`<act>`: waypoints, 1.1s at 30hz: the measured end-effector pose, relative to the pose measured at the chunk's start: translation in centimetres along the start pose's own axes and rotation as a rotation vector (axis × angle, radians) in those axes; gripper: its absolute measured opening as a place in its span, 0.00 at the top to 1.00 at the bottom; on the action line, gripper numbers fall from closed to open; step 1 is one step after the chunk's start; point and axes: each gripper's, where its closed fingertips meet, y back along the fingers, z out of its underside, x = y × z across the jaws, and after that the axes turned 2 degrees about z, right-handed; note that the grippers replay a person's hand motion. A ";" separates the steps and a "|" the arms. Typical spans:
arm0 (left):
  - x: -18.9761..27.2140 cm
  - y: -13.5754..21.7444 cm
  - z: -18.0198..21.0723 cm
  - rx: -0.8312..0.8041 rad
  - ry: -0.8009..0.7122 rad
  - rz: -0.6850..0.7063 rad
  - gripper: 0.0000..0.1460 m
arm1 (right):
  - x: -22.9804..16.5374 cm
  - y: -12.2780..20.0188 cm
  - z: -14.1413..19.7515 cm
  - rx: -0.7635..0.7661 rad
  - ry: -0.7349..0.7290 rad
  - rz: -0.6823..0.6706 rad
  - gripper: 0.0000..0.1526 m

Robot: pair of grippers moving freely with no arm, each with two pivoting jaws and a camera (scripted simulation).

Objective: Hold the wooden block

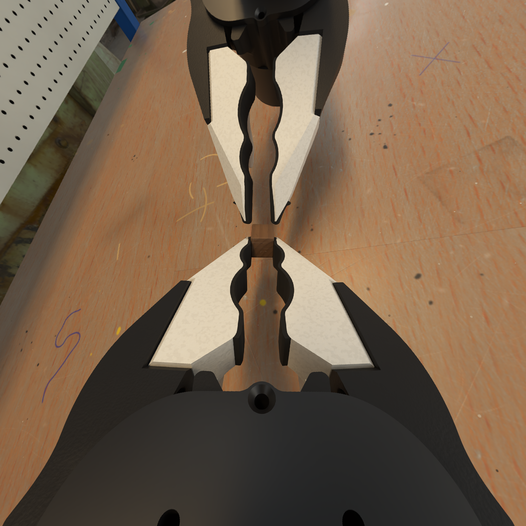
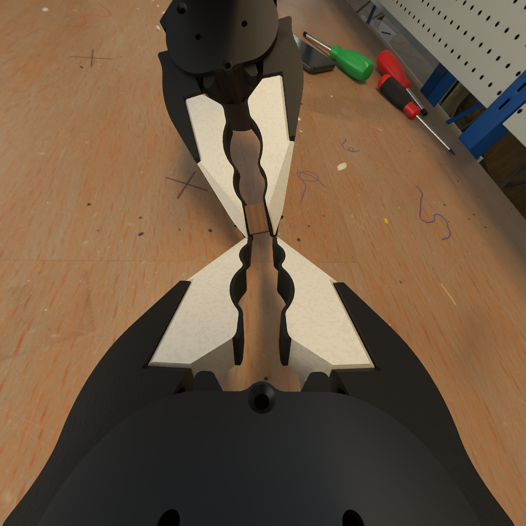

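A small wooden block [image 1: 262,247] sits between the fingertips of my left gripper [image 1: 262,242], which is shut on it just above the wooden bench [image 1: 398,227]. In the right wrist view the block [image 2: 257,223] shows gripped between the left gripper's tips [image 2: 259,234]. My right gripper [image 2: 261,240] faces the left one tip to tip. Its jaws stand narrowly apart with nothing between them, and its tips stop just short of the block's far end. It also shows in the left wrist view [image 1: 261,221].
A green-handled screwdriver [image 2: 353,62], a red and black screwdriver [image 2: 398,88] and a dark flat device [image 2: 316,59] lie at the bench's far right. A white pegboard [image 2: 469,34] on a blue frame [image 2: 484,128] borders that side; it also shows in the left wrist view [image 1: 42,71].
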 end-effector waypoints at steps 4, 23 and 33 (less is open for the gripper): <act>0.1 0.1 0.0 0.008 0.023 0.025 0.91 | 0.0 0.0 -0.1 0.007 -0.020 -0.020 0.91; 0.1 0.3 -0.2 0.047 0.242 0.195 0.91 | 0.2 0.0 -0.3 0.025 -0.157 -0.118 0.92; 0.5 0.3 0.0 -0.016 0.174 0.138 0.91 | -0.2 -0.3 -0.2 -0.006 -0.146 -0.106 0.92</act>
